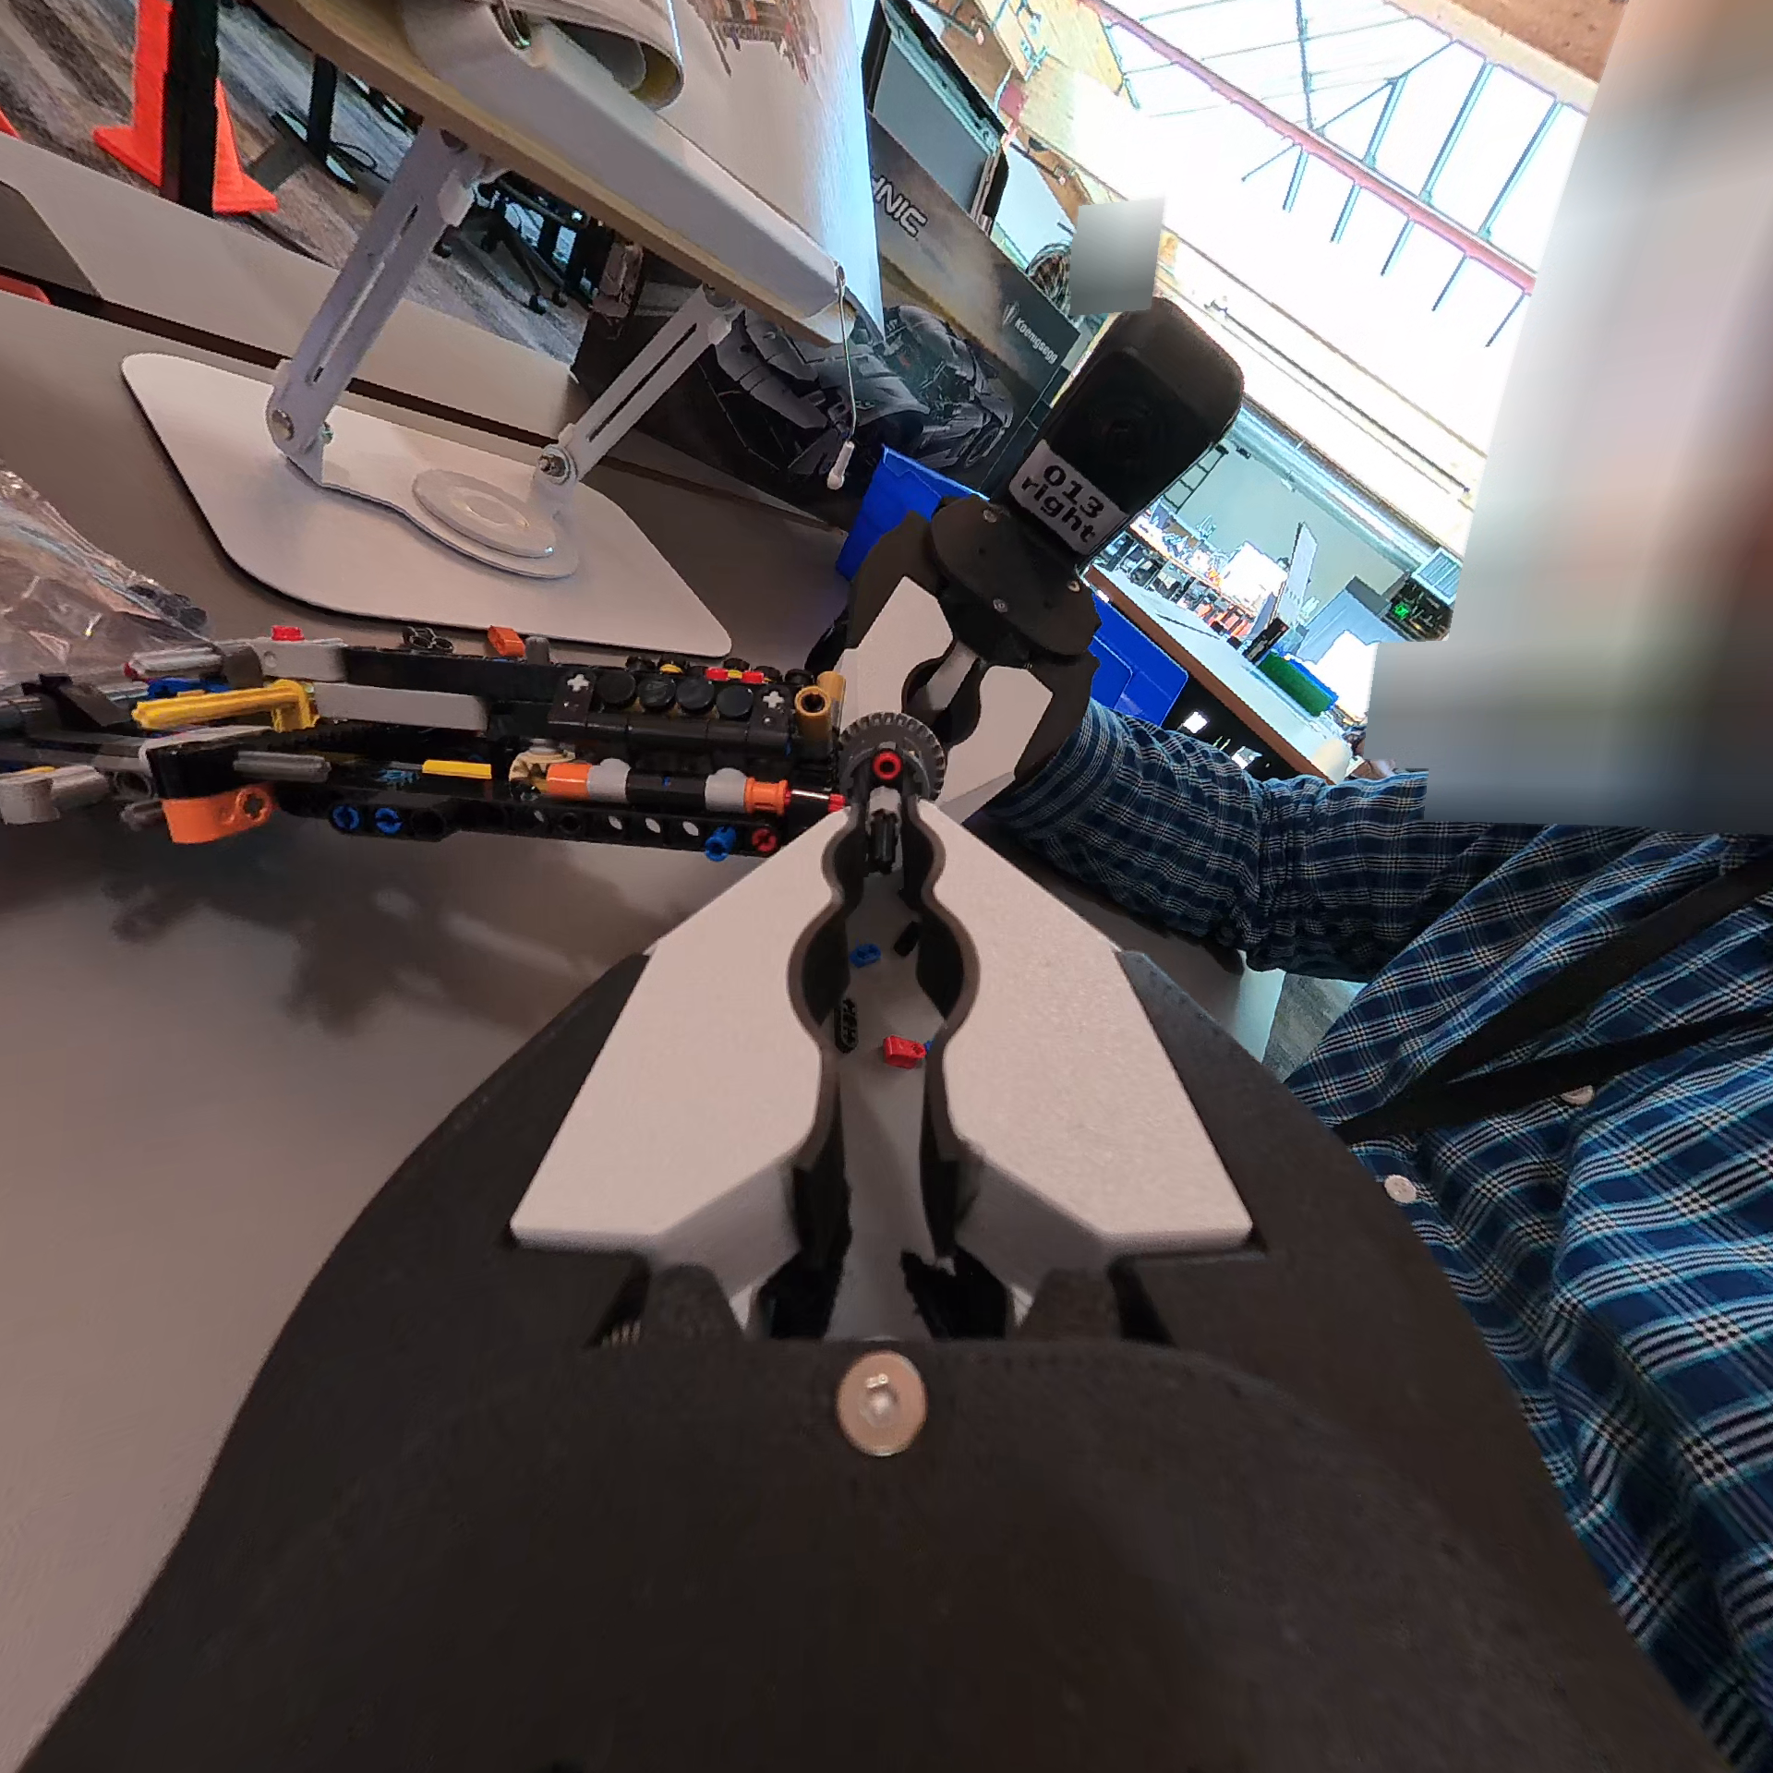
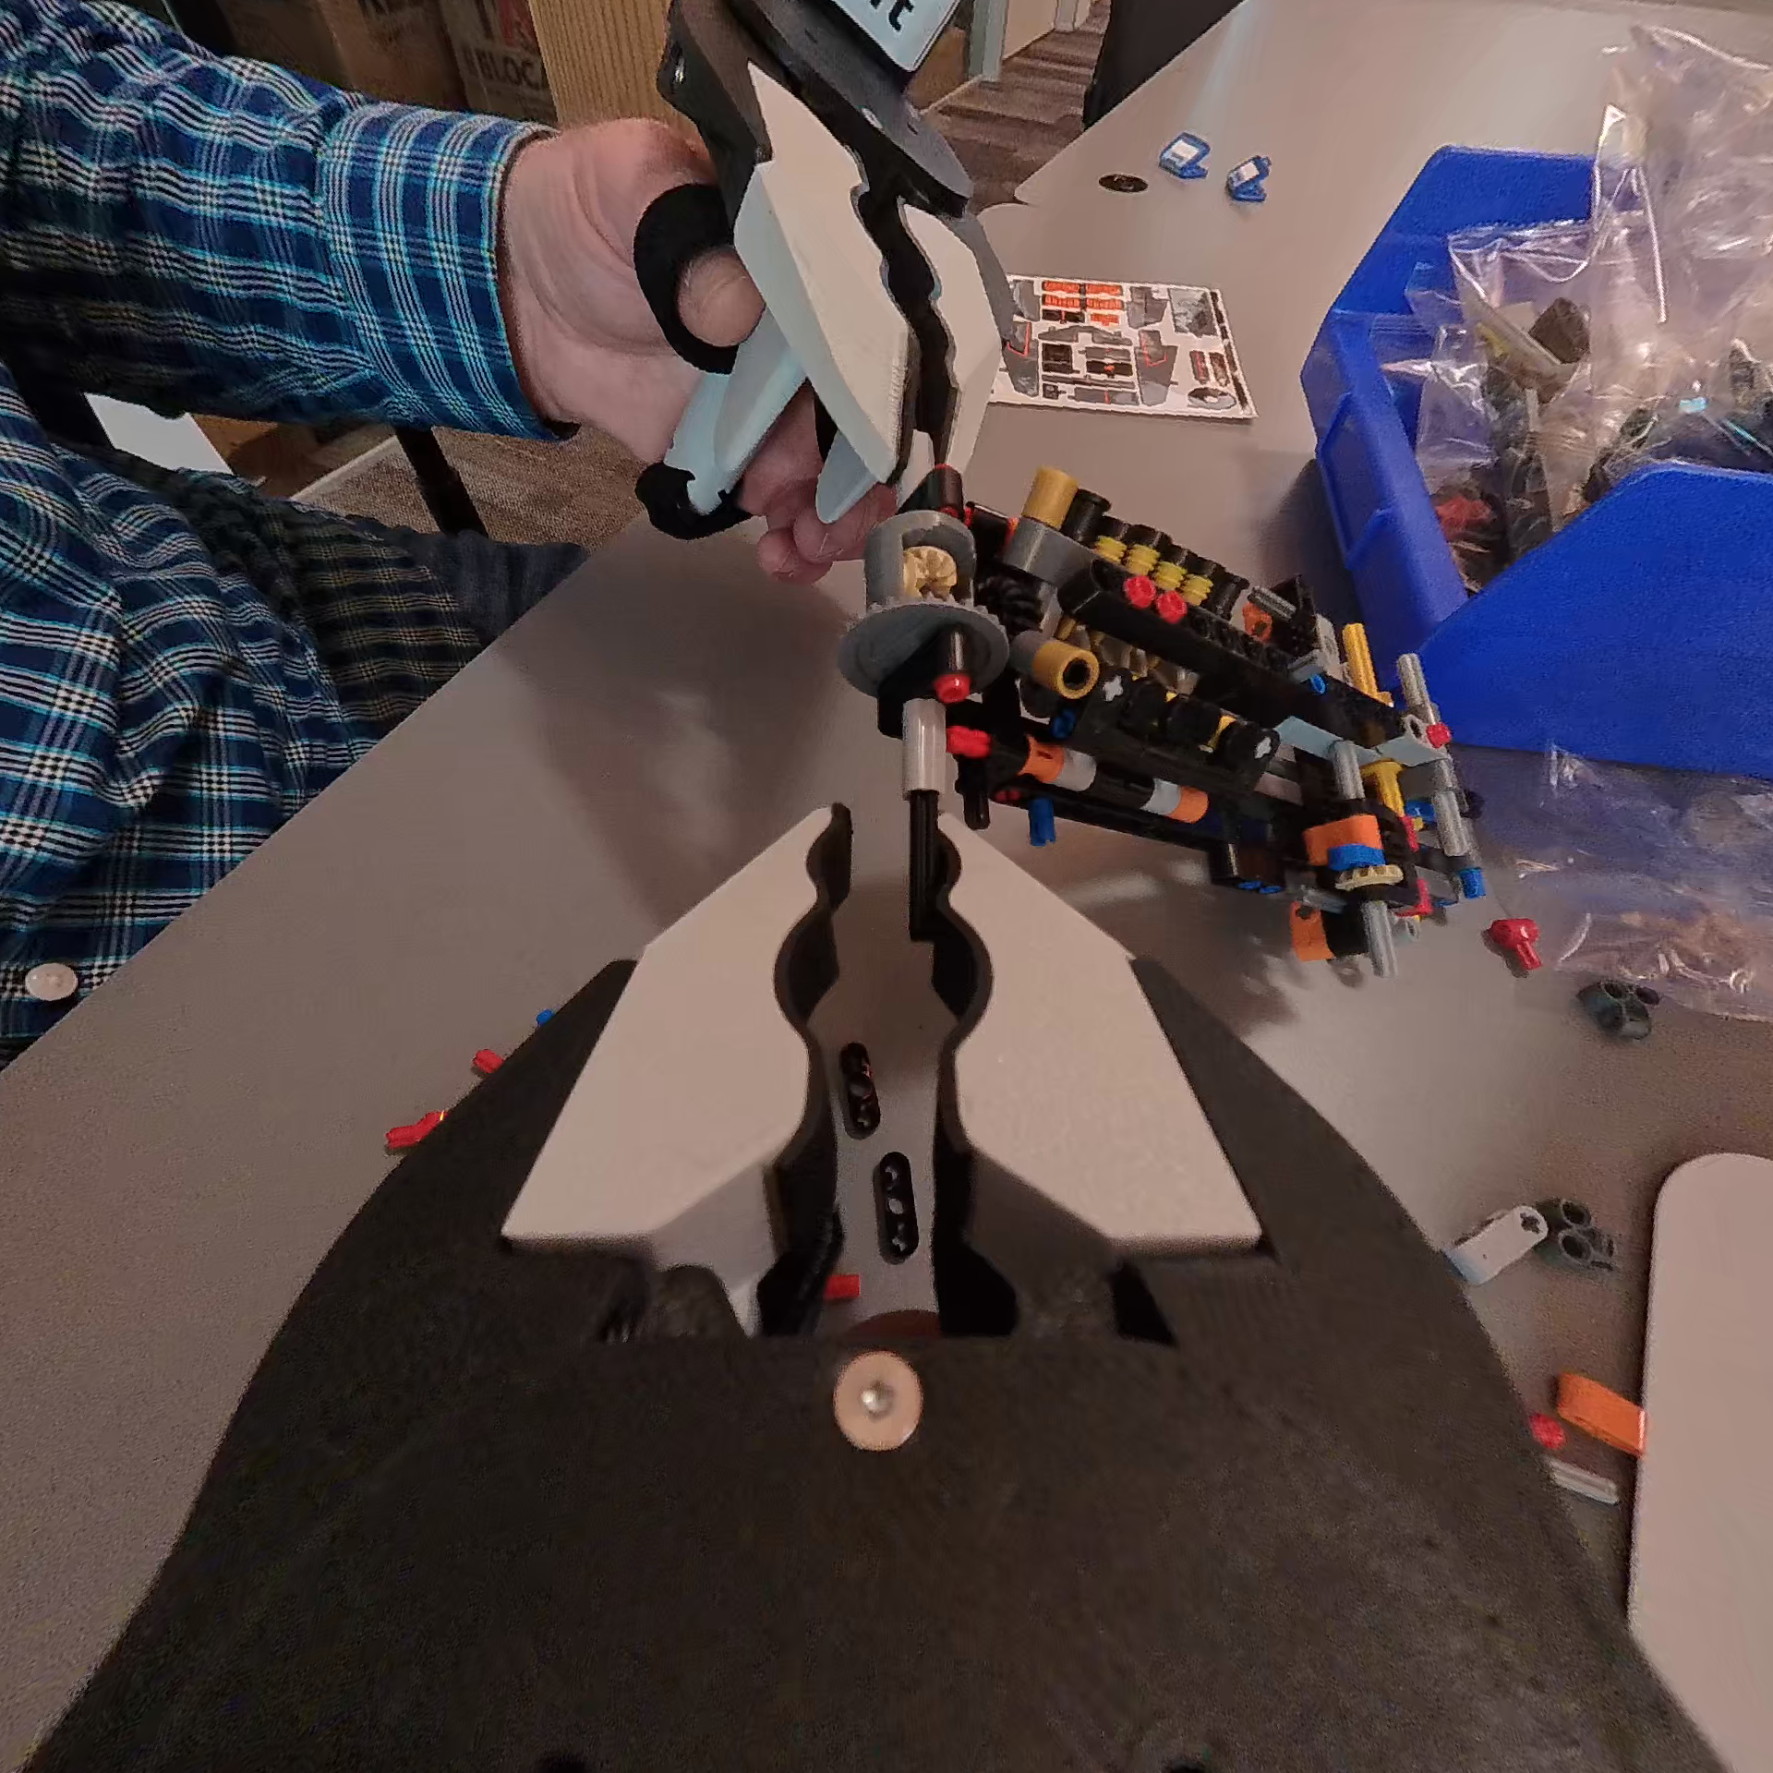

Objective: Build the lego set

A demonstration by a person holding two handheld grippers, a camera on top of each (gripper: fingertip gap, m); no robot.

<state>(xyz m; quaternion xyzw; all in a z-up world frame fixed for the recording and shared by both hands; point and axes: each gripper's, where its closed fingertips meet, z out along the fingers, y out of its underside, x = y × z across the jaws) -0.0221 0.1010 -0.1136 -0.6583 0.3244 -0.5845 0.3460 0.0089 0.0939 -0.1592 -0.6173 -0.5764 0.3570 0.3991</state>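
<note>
Above the worktop (image 2: 384, 911), both claws hold the chassis (image 2: 1199, 691): left claw (image 1: 881, 825) and right claw (image 2: 926, 863) each clamp an axle end. Next: seat the axle squarely.

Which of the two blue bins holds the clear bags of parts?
The rear blue bin, beside the sticker sheet, holds the clear bags. The nearer blue bin shows only its outer wall.

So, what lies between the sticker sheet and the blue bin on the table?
Nothing: in the right wrist view, bare grey table separates the sticker sheet from the blue bin.
</note>
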